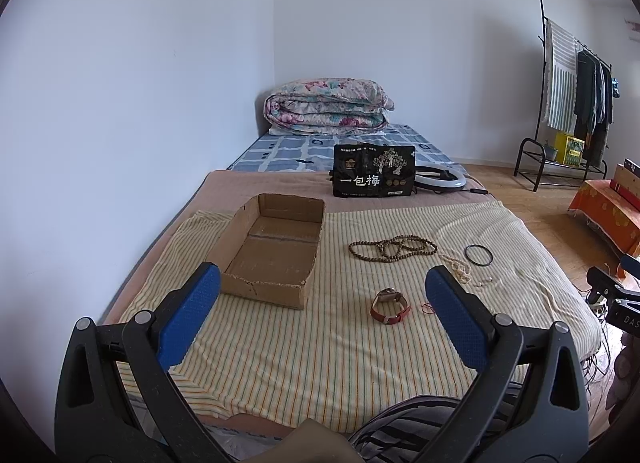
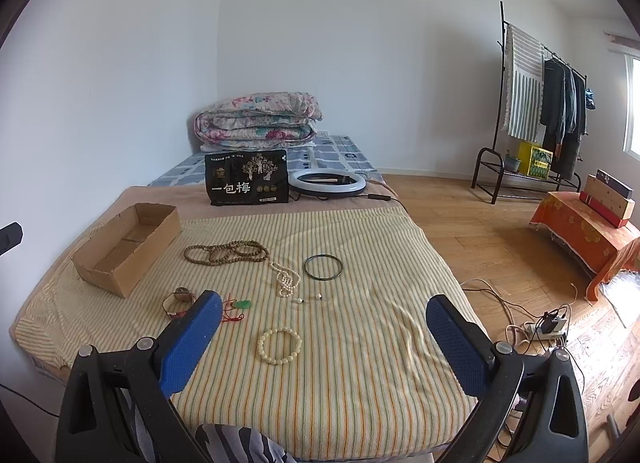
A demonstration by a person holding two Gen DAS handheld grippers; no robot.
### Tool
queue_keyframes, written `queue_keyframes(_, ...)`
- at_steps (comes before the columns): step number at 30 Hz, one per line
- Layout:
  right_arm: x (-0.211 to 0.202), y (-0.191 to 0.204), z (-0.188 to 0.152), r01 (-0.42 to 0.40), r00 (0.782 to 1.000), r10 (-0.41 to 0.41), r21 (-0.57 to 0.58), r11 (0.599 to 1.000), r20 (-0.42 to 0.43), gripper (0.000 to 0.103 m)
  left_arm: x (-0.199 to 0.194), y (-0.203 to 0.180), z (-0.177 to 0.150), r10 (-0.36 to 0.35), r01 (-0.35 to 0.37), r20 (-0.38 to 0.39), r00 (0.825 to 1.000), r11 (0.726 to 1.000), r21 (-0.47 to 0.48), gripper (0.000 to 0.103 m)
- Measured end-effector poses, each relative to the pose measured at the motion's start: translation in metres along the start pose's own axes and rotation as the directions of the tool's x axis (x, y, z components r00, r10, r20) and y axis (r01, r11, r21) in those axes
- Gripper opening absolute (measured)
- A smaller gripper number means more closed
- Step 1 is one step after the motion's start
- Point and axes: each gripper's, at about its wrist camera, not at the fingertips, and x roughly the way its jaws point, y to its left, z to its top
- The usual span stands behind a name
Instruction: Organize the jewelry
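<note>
The bed (image 2: 360, 343), covered by a striped yellow blanket, carries everything. At its left side stands an open cardboard box (image 1: 272, 251), shallow and empty, the likely home for the jewelry. To the right of it lies a long string of brown wooden beads (image 2: 226, 252), looped over itself: limp and light, best taken where strands bunch, and apt to trail. Just beside it sit a pearl necklace (image 2: 286, 277), equally slack, and a dark bangle (image 2: 323, 267), rigid and thin, flat on the cloth, so one finger must get under its rim. Nearer lie a red-strapped watch (image 1: 390, 305), stiff enough to pinch by its band, a cream bead bracelet (image 2: 279, 346), springy and easy to close on across one side, and a green pendant on red cord (image 2: 242, 305). Two tiny pieces (image 2: 308, 299) by the pearls may be earrings; they are too small to tell.

The left gripper (image 1: 322, 303) hovers with jaws wide apart, the watch between its fingers and a little ahead. The right gripper (image 2: 324, 327) is likewise spread and empty, the cream bracelet lying between its fingers.
</note>
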Motion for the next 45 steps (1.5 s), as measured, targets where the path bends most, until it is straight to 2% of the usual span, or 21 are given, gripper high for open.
queue_keyframes(29,0.002,-0.002,0.0,-0.001,1.0,0.001,0.0,1.0,0.0,0.103,-0.001,-0.003,0.003,0.001,-0.001,0.011,1.0,1.0,0.003,0.103)
queue_keyframes(39,0.002,-0.001,-0.001,-0.001,1.0,0.001,-0.001,1.0,-0.002,0.103,0.005,-0.003,0.017,-0.002,0.002,0.012,1.0,1.0,0.001,0.103)
queue_keyframes(40,0.002,-0.002,-0.001,-0.001,1.0,0.001,-0.001,1.0,-0.002,0.103,-0.002,-0.003,0.004,-0.001,0.001,0.012,1.0,1.0,0.003,0.103)
queue_keyframes(45,0.003,-0.001,-0.001,0.0,1.0,0.0,-0.002,1.0,-0.003,0.103,0.0,-0.004,0.01,-0.002,0.002,0.008,1.0,1.0,0.002,0.103)
